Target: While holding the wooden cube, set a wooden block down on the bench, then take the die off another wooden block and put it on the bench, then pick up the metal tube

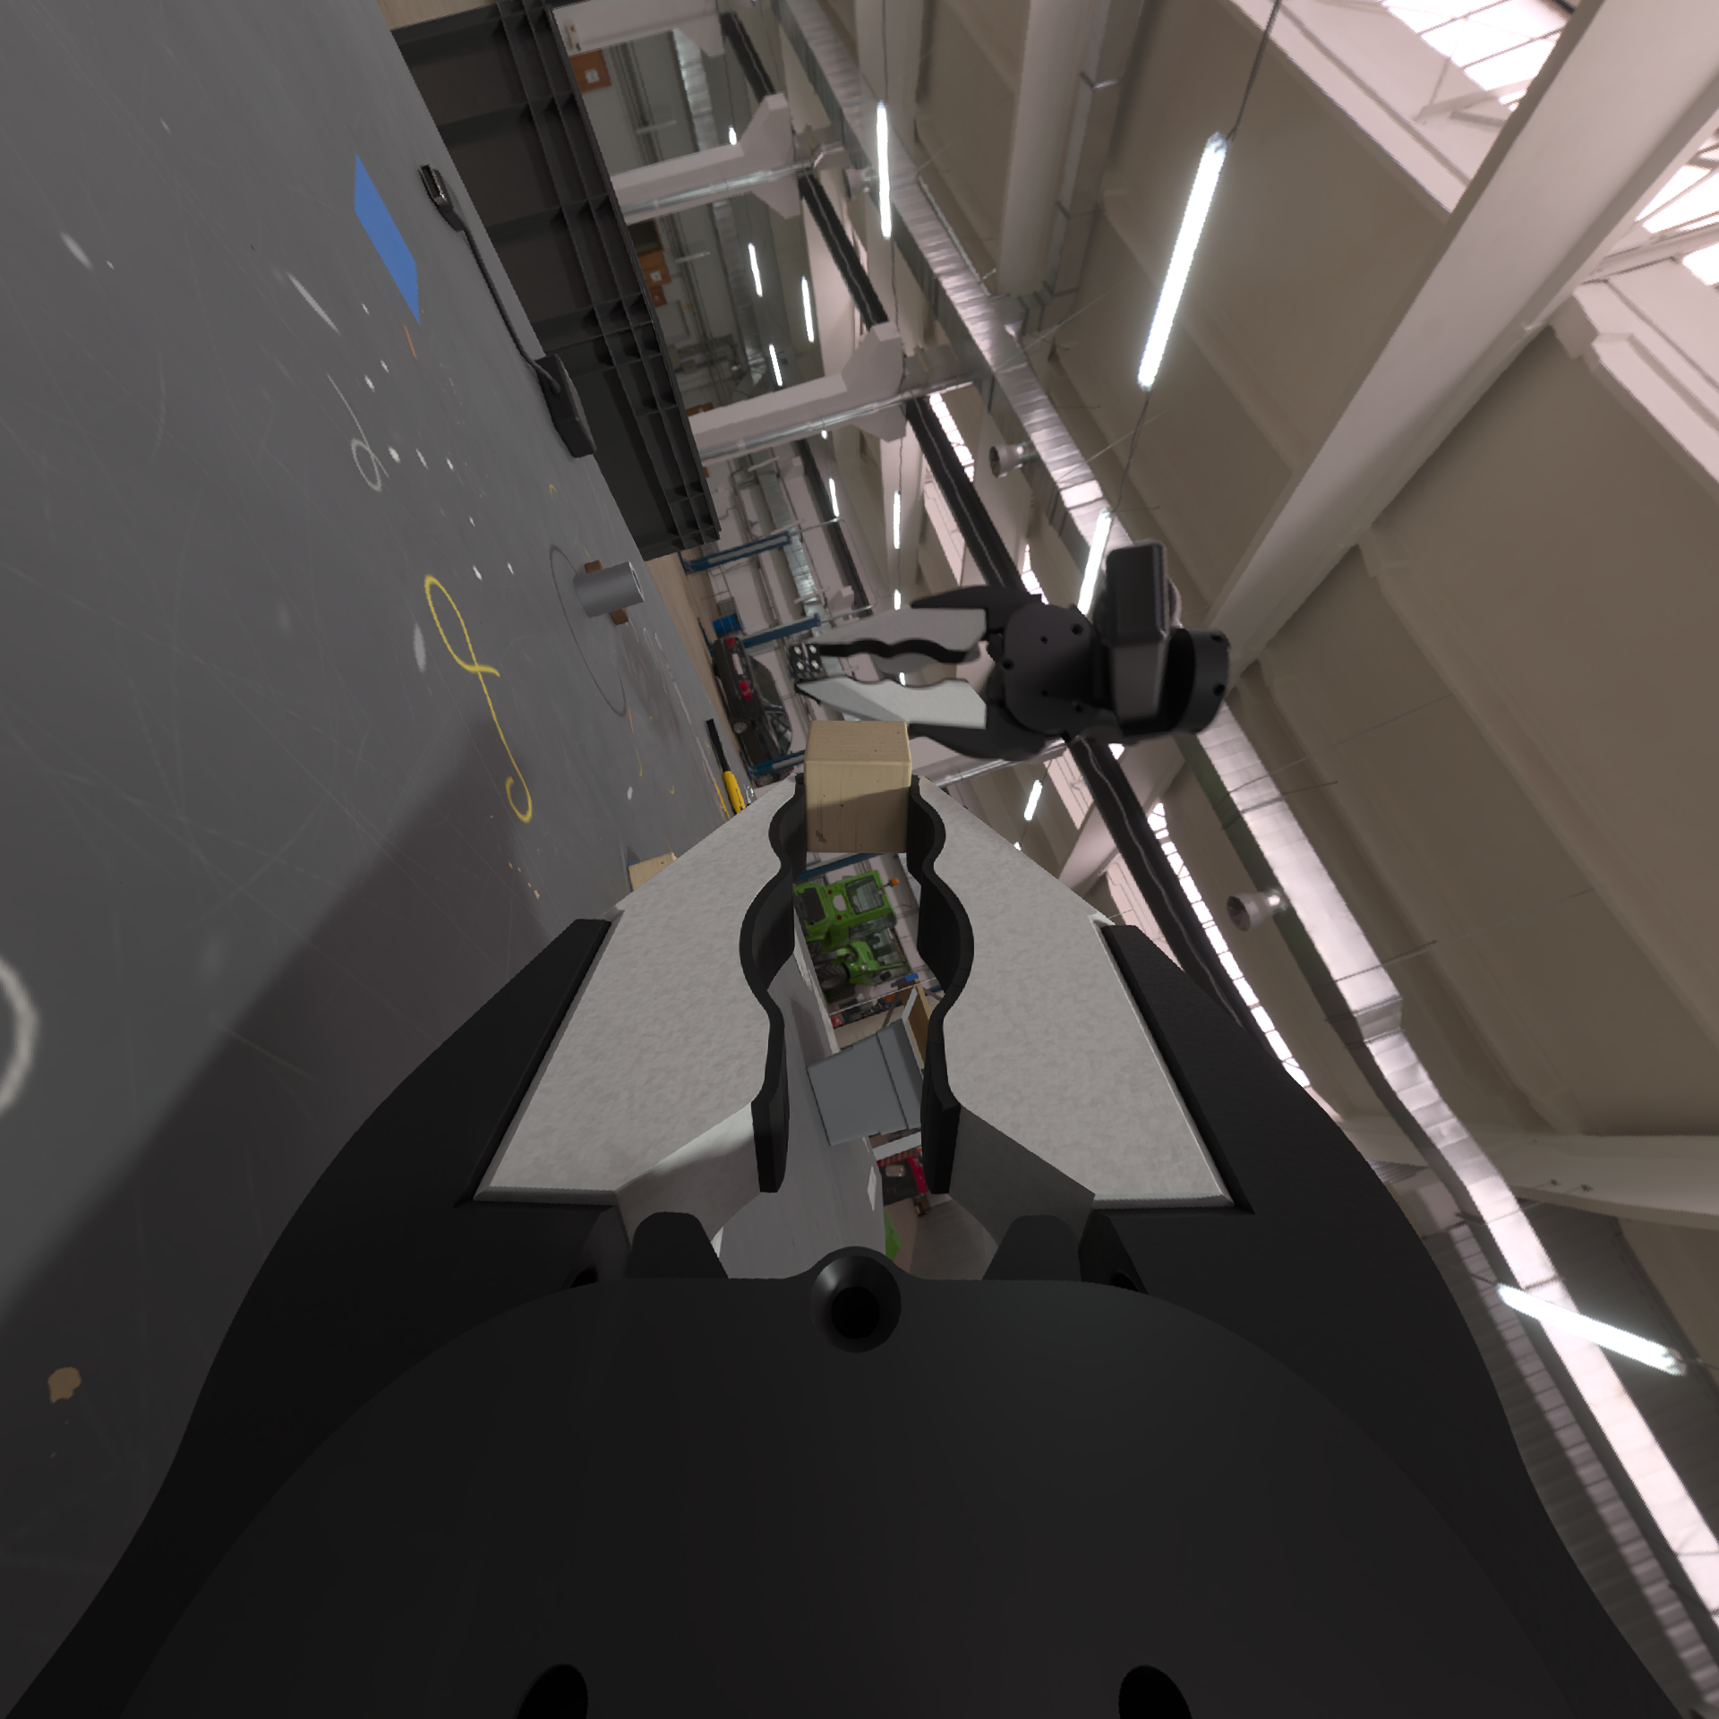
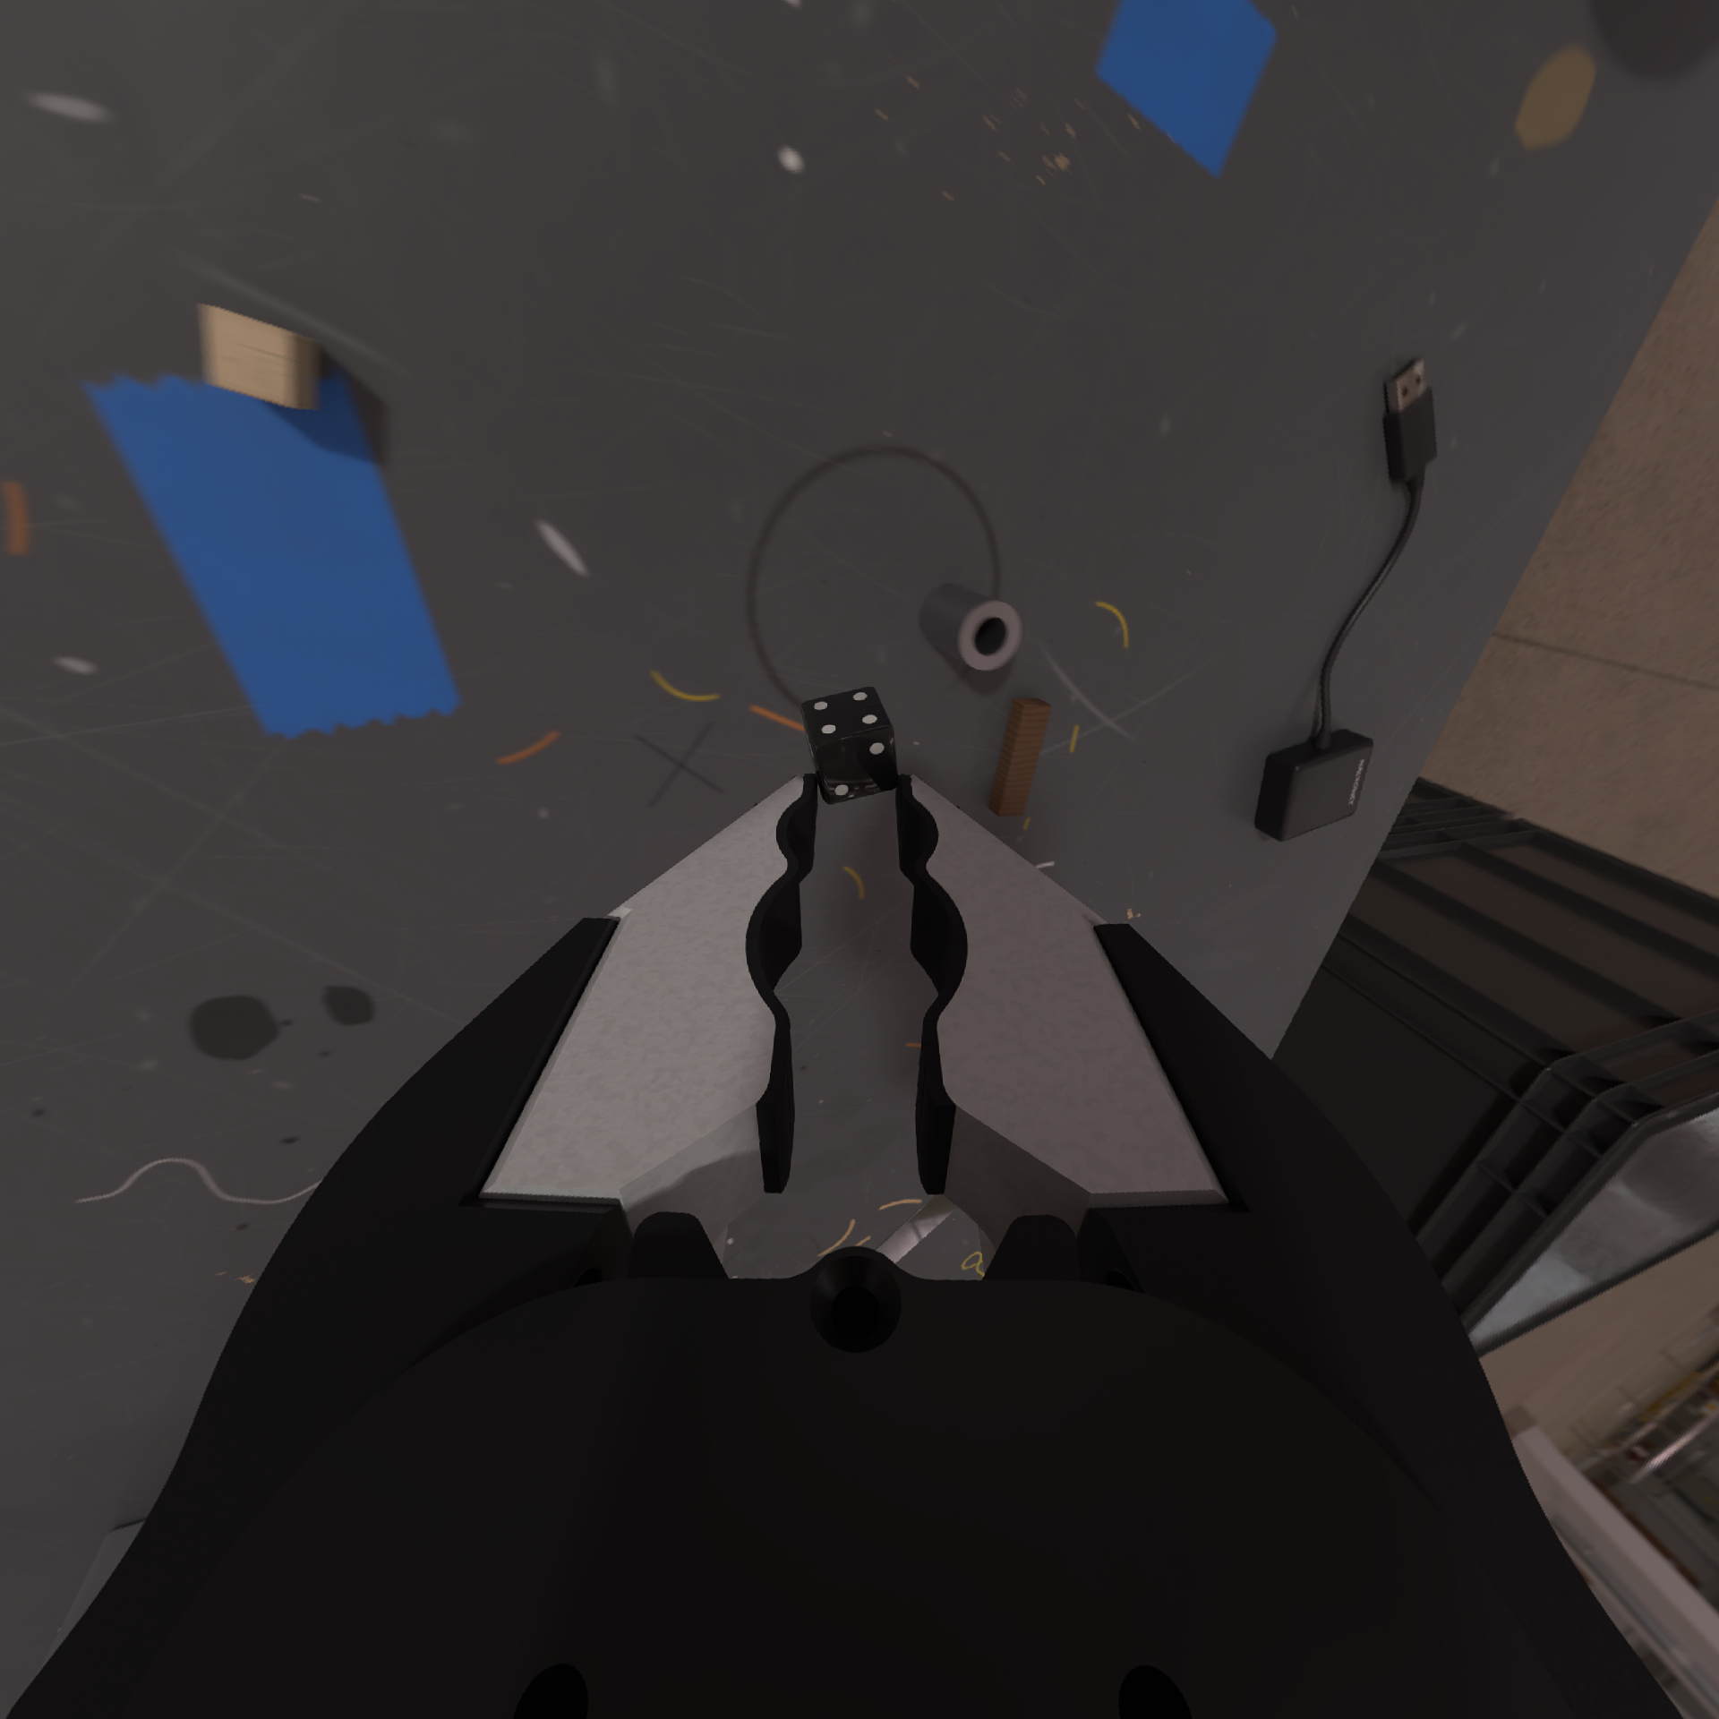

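Left gripper (image 1: 856, 791) is clenched on the wooden cube (image 1: 856, 786), which sits pinched between its two fingertips and sticks out past them, held clear above the bench (image 1: 233, 651). Beyond the cube and a little to its right in the left wrist view hangs the right gripper (image 1: 851, 672), its fingers pointing toward the grey bench surface; from this side the die is not visible in it. Off to the left of the left gripper's tips, the metal tube (image 1: 606, 591) stands on the bench with a sliver of a wooden block just beside it. Seen in its own view, the right gripper (image 2: 854, 786) is closed around the black die (image 2: 851, 744) with white pips, gripping it at the very tips, with the bench well apart beneath it. Just ahead of the die and slightly right lies the metal tube (image 2: 975, 625), its open end facing the camera, beside a thin drawn ring. Right of the fingertips a thin wooden block (image 2: 1020, 755) rests on the bench, apart from the tube. Far ahead to the left, another wooden block (image 2: 256, 358) sits at the end of a strip of blue tape (image 2: 279, 558). To the right, near the bench edge, lies a black adapter with a cable (image 2: 1312, 783).
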Robot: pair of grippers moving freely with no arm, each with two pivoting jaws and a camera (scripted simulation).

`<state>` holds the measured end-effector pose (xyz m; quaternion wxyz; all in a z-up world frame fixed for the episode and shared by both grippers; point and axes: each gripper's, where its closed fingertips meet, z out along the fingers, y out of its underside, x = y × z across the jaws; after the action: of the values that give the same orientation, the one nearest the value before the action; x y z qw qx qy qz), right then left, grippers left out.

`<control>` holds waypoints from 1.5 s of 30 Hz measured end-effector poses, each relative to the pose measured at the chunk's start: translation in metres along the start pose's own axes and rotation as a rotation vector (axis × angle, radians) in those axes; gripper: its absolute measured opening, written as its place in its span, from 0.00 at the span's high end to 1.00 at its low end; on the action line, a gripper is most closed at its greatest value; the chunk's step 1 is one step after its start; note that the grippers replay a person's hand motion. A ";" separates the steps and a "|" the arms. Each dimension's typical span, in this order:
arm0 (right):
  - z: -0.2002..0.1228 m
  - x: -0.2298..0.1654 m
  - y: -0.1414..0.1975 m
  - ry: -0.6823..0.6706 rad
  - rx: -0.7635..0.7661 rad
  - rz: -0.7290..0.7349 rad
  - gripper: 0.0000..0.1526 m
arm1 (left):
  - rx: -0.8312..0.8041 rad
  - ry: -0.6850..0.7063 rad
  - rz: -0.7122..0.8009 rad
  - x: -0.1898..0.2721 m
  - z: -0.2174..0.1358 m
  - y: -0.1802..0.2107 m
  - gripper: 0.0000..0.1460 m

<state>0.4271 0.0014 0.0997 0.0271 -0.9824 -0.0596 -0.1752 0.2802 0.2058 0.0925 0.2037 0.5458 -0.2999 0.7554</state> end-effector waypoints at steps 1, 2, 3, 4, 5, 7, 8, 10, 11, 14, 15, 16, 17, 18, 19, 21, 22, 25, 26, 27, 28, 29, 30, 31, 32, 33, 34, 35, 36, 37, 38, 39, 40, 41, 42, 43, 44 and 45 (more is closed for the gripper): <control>-0.005 -0.009 -0.003 0.007 0.001 -0.016 0.89 | 0.000 -0.001 0.003 0.000 0.000 0.000 0.86; -0.009 -0.017 -0.007 0.010 0.003 -0.029 0.89 | 0.000 -0.002 0.006 0.000 0.000 0.001 0.86; -0.011 -0.025 -0.010 0.009 0.006 -0.039 0.89 | 0.000 -0.004 0.008 0.000 0.000 0.001 0.86; -0.014 -0.033 -0.013 0.006 0.012 -0.048 0.89 | 0.000 -0.006 0.012 0.000 -0.001 0.002 0.86; -0.015 -0.041 -0.016 0.001 0.015 -0.055 0.89 | -0.001 -0.010 0.017 0.000 -0.001 0.002 0.86; -0.016 -0.054 -0.020 -0.010 0.022 -0.063 0.89 | -0.004 -0.016 0.027 0.001 -0.001 0.004 0.86; -0.015 -0.061 -0.022 -0.019 0.026 -0.065 0.89 | -0.006 -0.019 0.031 0.001 -0.001 0.005 0.86; -0.013 -0.075 -0.026 -0.046 0.036 -0.067 0.89 | -0.009 -0.024 0.038 0.001 -0.001 0.006 0.86; -0.012 -0.082 -0.028 -0.059 0.042 -0.066 0.89 | -0.011 -0.026 0.040 0.001 -0.001 0.006 0.86; -0.006 -0.109 -0.039 -0.116 0.086 -0.051 0.89 | -0.011 -0.030 0.045 0.001 -0.001 0.007 0.86; -0.003 -0.120 -0.043 -0.139 0.108 -0.043 0.89 | -0.010 -0.031 0.046 0.001 -0.001 0.007 0.86; 0.002 -0.132 -0.047 -0.162 0.130 -0.036 0.89 | -0.010 -0.031 0.047 0.001 -0.001 0.007 0.86; 0.007 -0.144 -0.051 -0.179 0.146 -0.030 0.89 | -0.010 -0.031 0.047 0.001 -0.001 0.007 0.86; 0.013 -0.154 -0.053 -0.193 0.159 -0.022 0.89 | -0.010 -0.031 0.047 0.001 -0.001 0.007 0.86; 0.020 -0.164 -0.055 -0.207 0.168 -0.010 0.89 | -0.011 -0.030 0.046 0.001 -0.001 0.007 0.86; 0.030 -0.176 -0.058 -0.232 0.184 0.022 0.89 | -0.012 -0.029 0.044 0.001 -0.001 0.007 0.86; 0.031 -0.177 -0.063 -0.233 0.235 0.060 0.89 | -0.014 -0.028 0.044 0.001 -0.001 0.007 0.86; 0.033 -0.175 -0.061 -0.218 0.250 0.097 0.89 | -0.013 -0.025 0.042 0.001 -0.001 0.007 0.86; 0.032 -0.173 -0.060 -0.211 0.250 0.096 0.88 | -0.012 -0.024 0.041 0.001 -0.001 0.007 0.86; 0.030 -0.169 -0.058 -0.211 0.250 0.098 0.78 | -0.012 -0.022 0.040 0.002 -0.001 0.007 0.86; 0.025 -0.165 -0.057 -0.217 0.262 0.103 0.71 | -0.011 -0.021 0.039 0.002 -0.002 0.007 0.86; 0.018 -0.158 -0.057 -0.223 0.285 0.112 0.68 | -0.010 -0.021 0.039 0.002 -0.002 0.007 0.86; 0.011 -0.149 -0.057 -0.226 0.314 0.122 0.67 | -0.010 -0.021 0.040 0.002 -0.002 0.007 0.86; 0.002 -0.138 -0.056 -0.224 0.342 0.131 0.66 | -0.010 -0.021 0.040 0.002 -0.002 0.007 0.86; -0.007 -0.124 -0.055 -0.213 0.365 0.136 0.66 | -0.010 -0.020 0.039 0.002 -0.002 0.007 0.86; -0.015 -0.108 -0.052 -0.189 0.385 0.140 0.66 | -0.010 -0.020 0.038 0.002 -0.002 0.007 0.86; -0.021 -0.089 -0.047 -0.158 0.397 0.147 0.66 | -0.010 -0.020 0.037 0.002 -0.002 0.007 0.86; -0.025 -0.069 -0.042 -0.124 0.401 0.155 0.66 | -0.009 -0.019 0.034 0.001 -0.002 0.006 0.86; -0.026 -0.049 -0.036 -0.091 0.396 0.163 0.66 | -0.008 -0.017 0.031 0.001 -0.002 0.006 0.86; -0.024 -0.029 -0.030 -0.059 0.384 0.164 0.66 | -0.006 -0.014 0.028 0.001 -0.001 0.005 0.86; -0.018 -0.013 -0.024 -0.039 0.363 0.157 0.67 | -0.004 -0.011 0.025 0.001 -0.001 0.004 0.86; -0.010 0.001 -0.018 -0.024 0.332 0.140 0.67 | -0.003 -0.009 0.021 0.001 0.000 0.004 0.86; 0.000 0.013 -0.013 -0.013 0.296 0.111 0.68 | -0.003 -0.008 0.019 0.000 0.000 0.003 0.86; 0.011 0.022 -0.009 -0.012 0.262 0.078 0.68 | -0.004 -0.007 0.018 0.000 0.001 0.002 0.86; 0.023 0.029 -0.005 -0.015 0.229 0.042 0.69 | -0.004 -0.007 0.018 0.000 0.002 0.001 0.86; 0.035 0.035 -0.003 -0.020 0.202 0.003 0.70 | -0.005 -0.006 0.019 -0.001 0.003 0.001 0.86; 0.046 0.038 -0.002 -0.035 0.182 -0.030 0.71 | -0.005 -0.002 0.021 0.000 0.004 0.000 0.86; 0.056 0.040 0.000 -0.060 0.164 -0.051 0.72 | -0.005 0.004 0.023 0.000 0.005 -0.001 0.86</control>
<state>0.4836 0.0099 0.0609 0.1011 -0.9798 -0.0998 -0.1410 0.2838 0.2032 0.0938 0.1969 0.5401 -0.3078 0.7581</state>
